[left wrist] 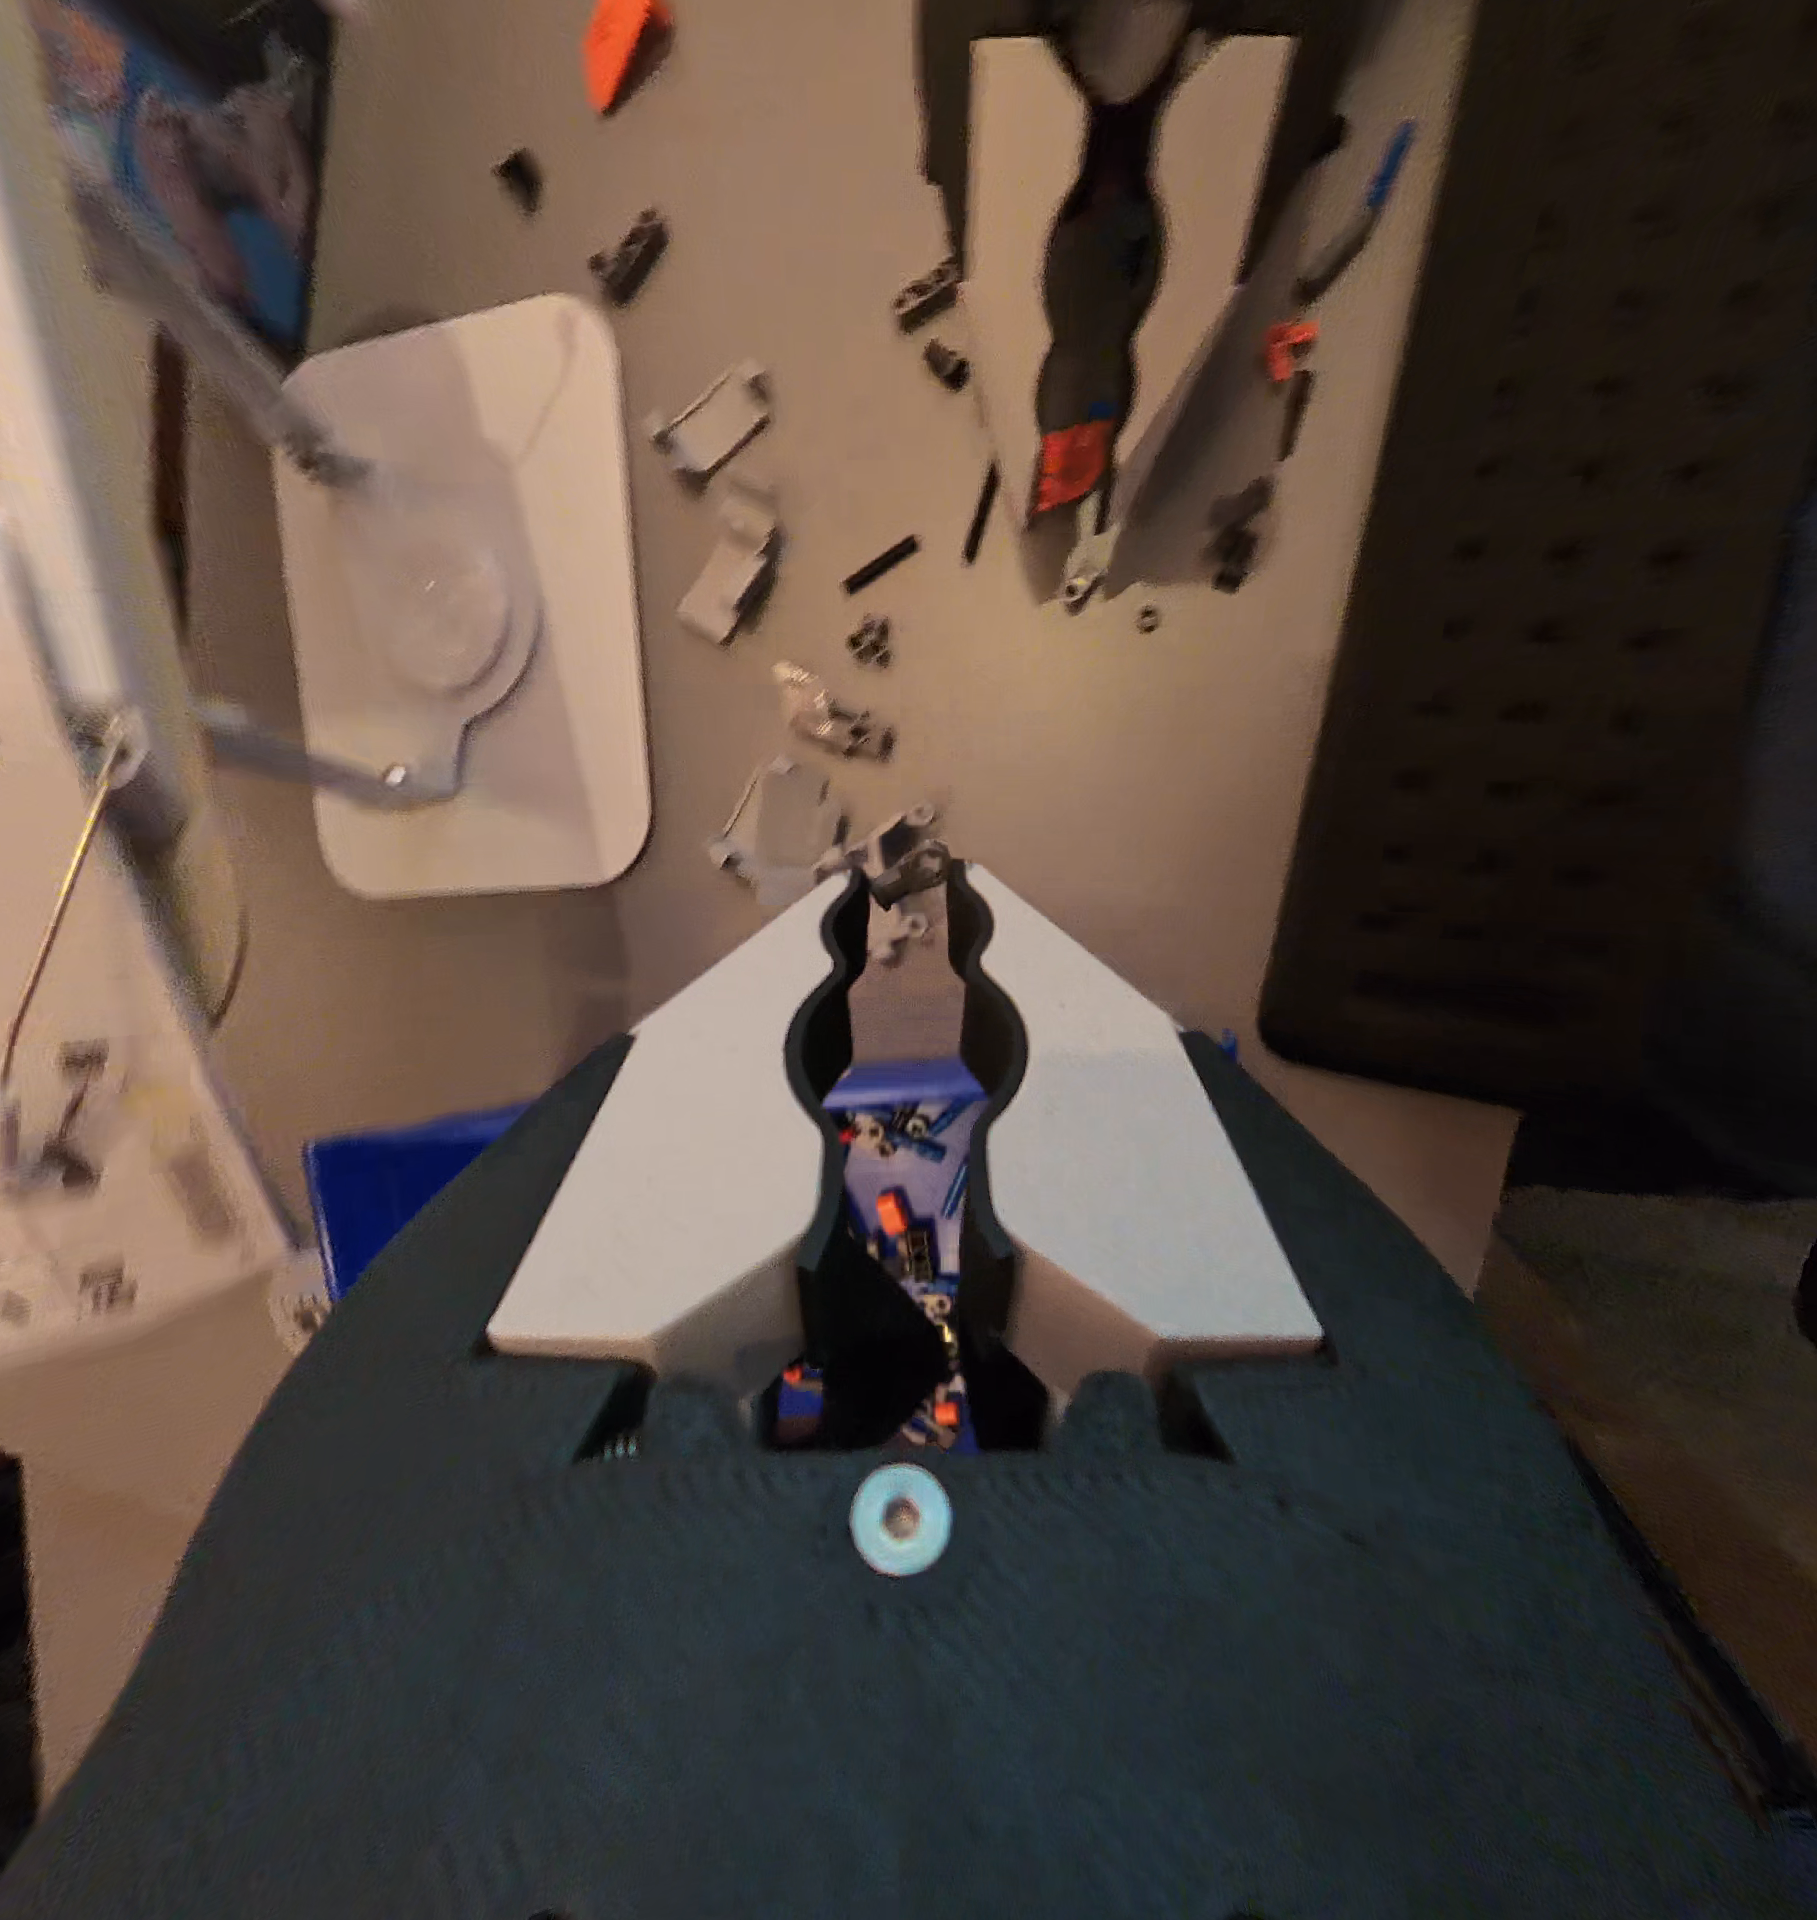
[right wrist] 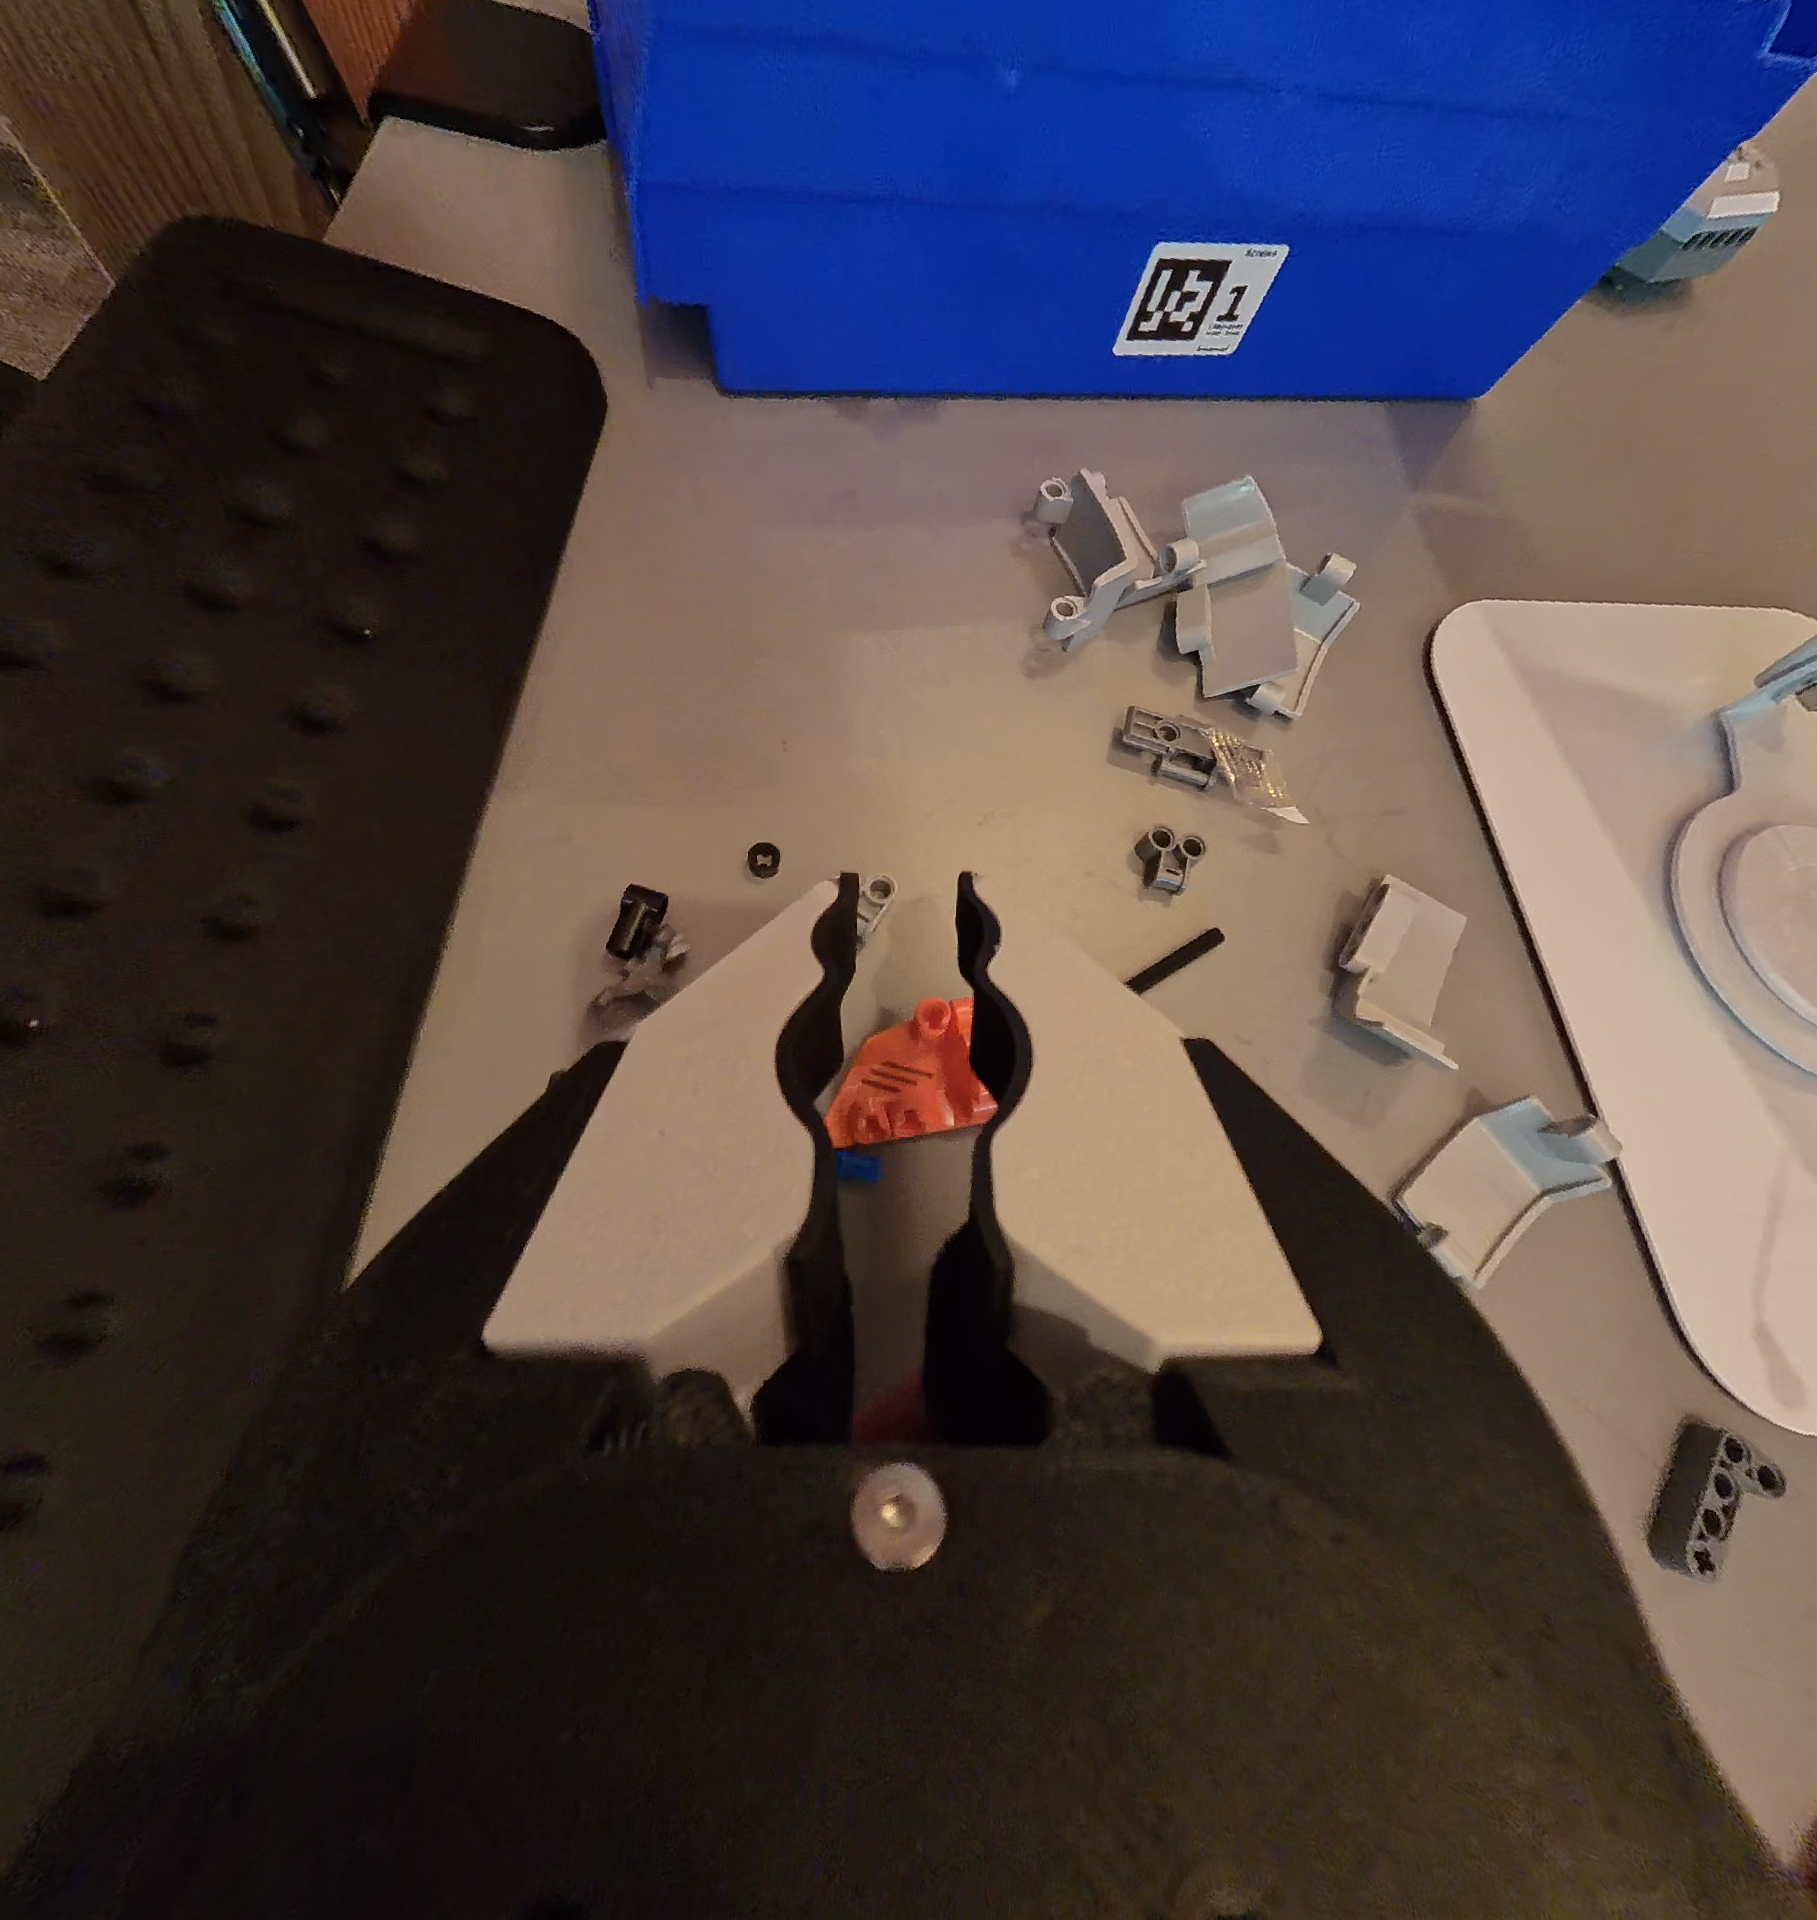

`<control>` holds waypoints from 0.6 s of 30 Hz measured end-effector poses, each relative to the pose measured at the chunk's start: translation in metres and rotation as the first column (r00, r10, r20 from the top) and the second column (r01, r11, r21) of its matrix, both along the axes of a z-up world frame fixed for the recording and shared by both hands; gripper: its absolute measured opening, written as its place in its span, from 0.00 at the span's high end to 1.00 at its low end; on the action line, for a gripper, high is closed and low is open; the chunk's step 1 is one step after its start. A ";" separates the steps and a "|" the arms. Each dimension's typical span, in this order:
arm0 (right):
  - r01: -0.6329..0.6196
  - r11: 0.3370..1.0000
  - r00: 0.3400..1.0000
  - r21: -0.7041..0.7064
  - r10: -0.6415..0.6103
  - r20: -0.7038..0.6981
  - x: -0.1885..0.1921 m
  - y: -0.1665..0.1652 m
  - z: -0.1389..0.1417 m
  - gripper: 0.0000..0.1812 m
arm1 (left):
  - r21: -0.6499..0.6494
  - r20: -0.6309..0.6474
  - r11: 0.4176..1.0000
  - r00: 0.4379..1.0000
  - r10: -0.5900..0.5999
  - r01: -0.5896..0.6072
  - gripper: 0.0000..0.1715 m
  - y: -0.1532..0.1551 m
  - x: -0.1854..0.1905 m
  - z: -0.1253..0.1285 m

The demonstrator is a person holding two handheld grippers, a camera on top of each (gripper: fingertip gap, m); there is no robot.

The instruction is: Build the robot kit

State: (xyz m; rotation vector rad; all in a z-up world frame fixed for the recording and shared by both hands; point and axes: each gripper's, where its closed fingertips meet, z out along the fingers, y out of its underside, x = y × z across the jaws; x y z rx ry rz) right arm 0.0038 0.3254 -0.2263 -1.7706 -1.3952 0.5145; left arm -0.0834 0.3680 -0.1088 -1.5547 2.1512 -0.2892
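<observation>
My left gripper [left wrist: 906, 883] is shut on a small grey connector piece [left wrist: 902, 878] held at its fingertips. It hangs above a blue bin [left wrist: 888, 1091] of small mixed parts, seen through the gap between the fingers. My right gripper [right wrist: 904, 894] is open just above the table, and an orange panel piece [right wrist: 909, 1081] lies on the table between its fingers. A small grey pin piece [right wrist: 876, 899] lies by its left fingertip. The right gripper also shows at the top of the left wrist view [left wrist: 1080, 592], over the orange piece [left wrist: 1070, 468].
The blue bin [right wrist: 987, 208] stands ahead of the right gripper. A white tray [right wrist: 1610, 935] with a clear stand is on its right, a black studded mat [right wrist: 208, 727] on its left. Grey panels [right wrist: 1226, 592], a black axle [right wrist: 1174, 958] and a dark beam [right wrist: 1714, 1496] lie loose. The grippers' ends are close to 15 cm from one another. The black axle [right wrist: 1174, 958] is about 7 cm from my right fingertips and 20 cm from my left. It turns up in the left wrist view [left wrist: 879, 568] as well.
</observation>
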 end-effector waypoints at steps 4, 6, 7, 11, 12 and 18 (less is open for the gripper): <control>0.004 1.000 1.000 0.002 -0.004 0.017 0.009 0.001 0.005 0.92 | -0.018 -0.130 0.993 0.985 -0.115 0.113 0.92 -0.019 0.029 -0.028; 0.007 1.000 1.000 -0.010 -0.007 0.025 0.014 0.002 0.005 0.92 | -0.059 -0.193 0.987 0.968 -0.158 0.150 0.92 -0.023 0.038 -0.047; 0.006 1.000 1.000 -0.025 -0.005 0.030 0.016 0.002 0.004 0.92 | -0.069 -0.229 0.985 0.958 -0.172 0.161 0.92 -0.023 0.040 -0.057; -0.014 0.998 0.997 -0.064 0.019 0.079 0.020 -0.001 -0.008 0.92 | -0.135 -0.322 0.974 0.922 -0.215 0.180 0.92 -0.024 0.046 -0.092; -0.021 0.997 0.996 -0.072 0.027 0.082 0.020 -0.003 -0.009 0.92 | -0.160 -0.334 0.970 0.914 -0.228 0.183 0.92 -0.026 0.047 -0.100; -0.050 0.996 0.996 -0.080 0.056 0.069 0.007 -0.011 -0.013 0.91 | -0.244 -0.386 0.951 0.881 -0.273 0.188 0.92 -0.033 0.048 -0.135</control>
